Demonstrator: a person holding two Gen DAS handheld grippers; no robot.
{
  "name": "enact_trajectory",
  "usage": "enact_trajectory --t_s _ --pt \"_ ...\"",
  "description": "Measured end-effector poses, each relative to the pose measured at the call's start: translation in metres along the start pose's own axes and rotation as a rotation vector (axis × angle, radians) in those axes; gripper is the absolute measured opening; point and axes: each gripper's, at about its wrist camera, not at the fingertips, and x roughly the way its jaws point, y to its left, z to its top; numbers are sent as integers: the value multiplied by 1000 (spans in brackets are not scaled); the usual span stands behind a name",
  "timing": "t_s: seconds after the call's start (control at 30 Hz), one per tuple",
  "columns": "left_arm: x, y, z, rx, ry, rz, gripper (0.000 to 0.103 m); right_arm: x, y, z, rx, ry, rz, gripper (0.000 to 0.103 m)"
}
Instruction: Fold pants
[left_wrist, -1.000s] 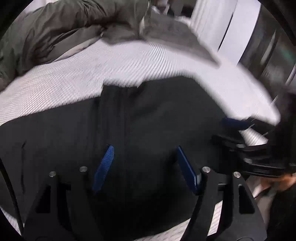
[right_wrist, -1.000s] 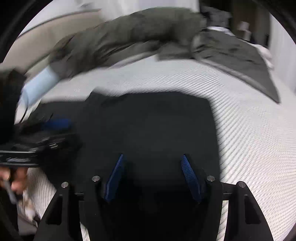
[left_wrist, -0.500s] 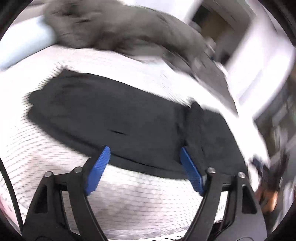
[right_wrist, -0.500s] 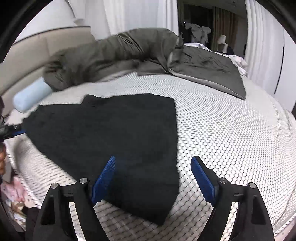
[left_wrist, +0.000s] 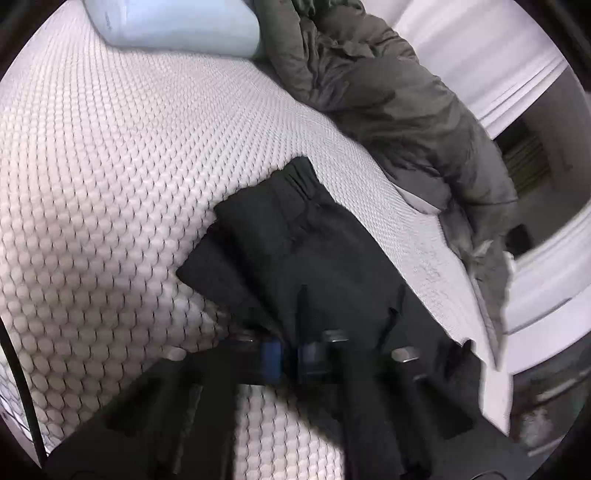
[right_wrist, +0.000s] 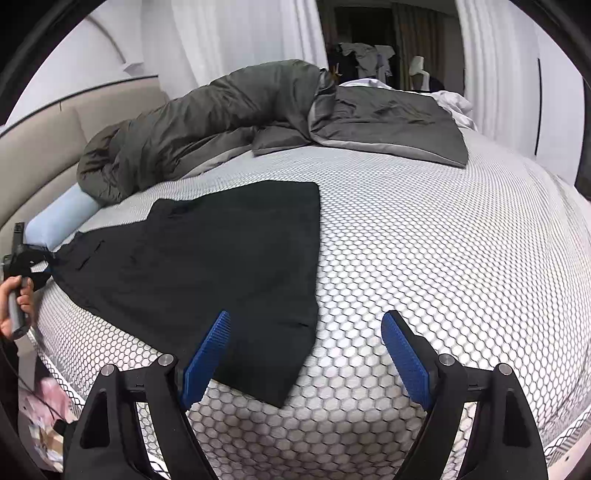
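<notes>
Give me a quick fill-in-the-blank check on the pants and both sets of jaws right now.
1. The black pants lie on the ____ mattress cover.
2. The left gripper has its jaws ____ on the pants' edge.
3. The right gripper has its jaws ____.
4. The grey duvet lies ____ the pants.

Missing words: honeycomb; shut; open; behind

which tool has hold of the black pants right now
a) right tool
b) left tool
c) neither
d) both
b: the left tool is shut on the edge of the pants, its jaws having just closed, while the right tool hangs open above the near corner with nothing pressed between its pads.
</notes>
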Motion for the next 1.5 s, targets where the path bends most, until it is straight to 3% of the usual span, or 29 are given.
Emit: enact_trajectory --t_s 0.13,0.23,0.37,0.53,0.63,0.7,0.8,0.9,0.93,0.97,1.07,1.17,1.23,1.37,1.43,1.47,1.5 --pt "-26 -49 -4 166 -110 2 1 -3 -14 -5 45 -16 19 86" --pt "-63 -109 -17 296 -179 -73 0 -1 -20 -3 67 -27 36 86" --pt "-92 -220 -70 526 -216 -209 1 -4 -24 1 65 -41 42 86" --pt "-75 -332 -176 741 -58 -414 2 -17 -42 -4 86 -40 -21 86" --pt "-23 -369 -257 899 150 -441 14 -21 -62 -8 193 -17 -45 86" --pt "15 -366 -299 969 315 -337 14 -21 -67 -10 208 4 -47 86" --pt "15 -340 -317 983 338 -334 16 -24 -61 -11 160 10 -43 86" --pt "-16 -306 -304 937 355 -410 53 -18 -52 -6 149 25 5 86" --pt "-29 -295 -293 910 318 -441 73 -14 -48 -2 153 25 26 86" --pt "-38 -281 -267 893 283 -452 87 -9 -42 2 157 24 58 86" --pt "-66 -255 -237 861 157 -454 90 6 -25 16 176 31 179 86" --pt "-47 -240 -200 838 78 -319 90 33 -13 31 234 87 314 81" --pt "-22 -224 -184 805 73 -201 90 51 -14 39 293 122 386 79" --pt "28 -194 -166 714 169 -125 90 98 -15 46 376 246 447 78" --pt "39 -182 -165 676 188 -142 90 113 -12 48 362 281 423 31" --pt "43 -174 -163 647 196 -164 90 115 -10 50 336 298 396 29" --pt "45 -170 -165 634 200 -177 90 112 -7 52 317 285 405 19"
